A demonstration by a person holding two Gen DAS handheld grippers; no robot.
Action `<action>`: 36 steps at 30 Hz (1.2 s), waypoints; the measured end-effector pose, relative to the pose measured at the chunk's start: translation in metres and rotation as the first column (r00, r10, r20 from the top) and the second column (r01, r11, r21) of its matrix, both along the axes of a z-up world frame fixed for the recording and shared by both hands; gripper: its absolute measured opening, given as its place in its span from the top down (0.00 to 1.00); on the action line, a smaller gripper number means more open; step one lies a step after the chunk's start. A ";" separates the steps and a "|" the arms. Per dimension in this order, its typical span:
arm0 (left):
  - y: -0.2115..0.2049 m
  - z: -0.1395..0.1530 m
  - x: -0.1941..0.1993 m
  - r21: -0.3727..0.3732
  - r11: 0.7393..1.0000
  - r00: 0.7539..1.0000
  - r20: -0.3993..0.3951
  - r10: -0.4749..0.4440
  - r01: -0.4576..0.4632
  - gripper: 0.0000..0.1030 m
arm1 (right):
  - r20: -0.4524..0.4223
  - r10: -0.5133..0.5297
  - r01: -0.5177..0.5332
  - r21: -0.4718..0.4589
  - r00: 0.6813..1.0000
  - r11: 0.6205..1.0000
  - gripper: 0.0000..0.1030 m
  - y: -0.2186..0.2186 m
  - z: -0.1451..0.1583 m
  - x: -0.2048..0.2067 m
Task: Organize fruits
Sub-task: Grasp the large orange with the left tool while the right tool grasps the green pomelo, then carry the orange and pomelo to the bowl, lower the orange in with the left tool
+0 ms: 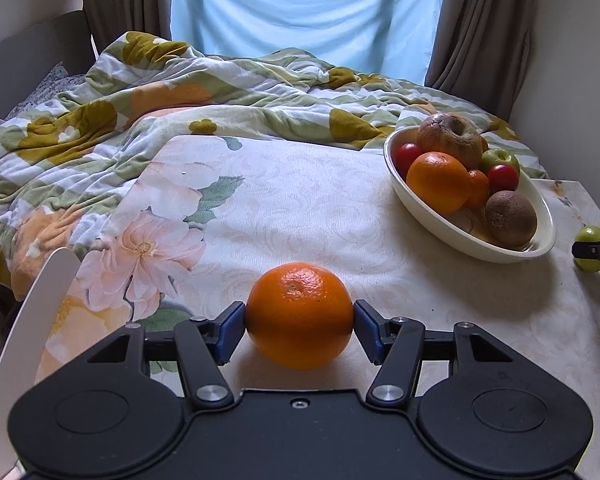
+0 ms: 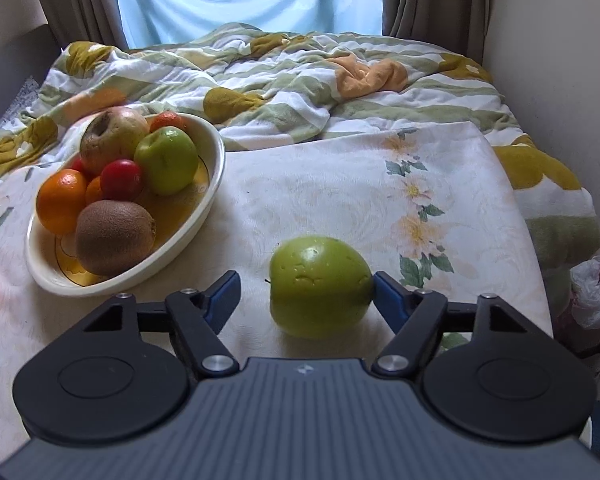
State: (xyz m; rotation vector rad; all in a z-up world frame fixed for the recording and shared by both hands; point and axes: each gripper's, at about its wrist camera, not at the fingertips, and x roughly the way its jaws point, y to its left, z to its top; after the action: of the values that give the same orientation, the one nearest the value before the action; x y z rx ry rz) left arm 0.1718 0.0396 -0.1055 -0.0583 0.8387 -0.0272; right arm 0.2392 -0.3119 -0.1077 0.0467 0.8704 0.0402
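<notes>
The left gripper had its jaws closed on an orange, both blue pads pressed against its sides. The orange sat on the surface, which was covered with a pale flowered cloth, well in front of and to the left of the white oval bowl as the left wrist view showed it.

The right gripper was placed around a green apple that lay on the same cloth, in front of and to the right of the bowl in the right wrist view. Its jaws stood at a middling width: the right pad touched the apple's side, while the left pad stood clear of it with a visible gap, so the apple was between the jaws but not yet clamped.

The bowl held a heap of fruit: a large orange, a kiwi at the near end, a green apple, two small red fruits, one of them just beside the kiwi, a small orange fruit, and a big wrinkled brownish fruit at the far end.

Beyond the bowl lay a bed with a rumpled quilt in green stripes and mustard flowers. Behind the bed hung a light blue curtain between brown drapes.
</notes>
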 end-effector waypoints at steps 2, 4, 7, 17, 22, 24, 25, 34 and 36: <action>-0.001 0.003 -0.002 0.003 1.000 1.000 0.002 0.003 -0.003 0.39 | 0.003 0.002 -0.002 -0.034 1.000 0.999 0.31 0.000 0.001 0.001; -0.003 0.006 -0.004 0.005 1.000 1.000 0.007 0.009 -0.009 0.39 | -0.007 0.006 -0.006 -0.016 1.000 1.000 0.31 -0.003 0.001 0.001; -0.006 0.015 -0.008 0.002 1.000 1.000 0.016 0.019 -0.020 0.39 | -0.013 0.020 -0.020 -0.015 1.000 1.000 0.31 -0.005 0.004 0.001; -0.034 0.058 -0.025 -0.036 0.999 0.998 0.055 0.016 -0.014 0.39 | 0.017 0.107 -0.107 0.013 0.994 0.994 0.31 0.005 0.038 -0.012; -0.051 0.079 -0.030 -0.038 0.999 0.998 0.065 0.012 -0.009 0.39 | 0.031 0.159 -0.159 0.028 0.987 0.987 0.31 0.011 0.062 -0.019; -0.058 0.087 -0.030 -0.043 0.999 0.998 0.067 0.012 -0.009 0.39 | 0.039 0.175 -0.176 0.036 0.984 0.984 0.31 0.012 0.072 -0.020; -0.061 0.091 -0.030 -0.046 0.999 0.998 0.070 0.012 -0.009 0.39 | 0.044 0.181 -0.183 0.043 0.982 0.982 0.31 0.012 0.077 -0.021; -0.089 0.106 -0.012 -0.053 0.999 0.995 0.099 0.004 0.001 0.39 | 0.089 0.255 -0.260 0.057 0.963 0.964 0.31 0.015 0.118 -0.017; -0.094 0.105 -0.004 -0.050 0.999 0.995 0.096 -0.010 0.015 0.39 | 0.100 0.265 -0.271 0.049 0.959 0.961 0.31 0.017 0.122 -0.014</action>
State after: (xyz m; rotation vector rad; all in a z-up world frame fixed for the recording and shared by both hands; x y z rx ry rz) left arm 0.1675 -0.0545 -0.0009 -0.0991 0.7426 -0.0627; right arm 0.2249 -0.2953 0.0146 -0.0154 0.7772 0.3216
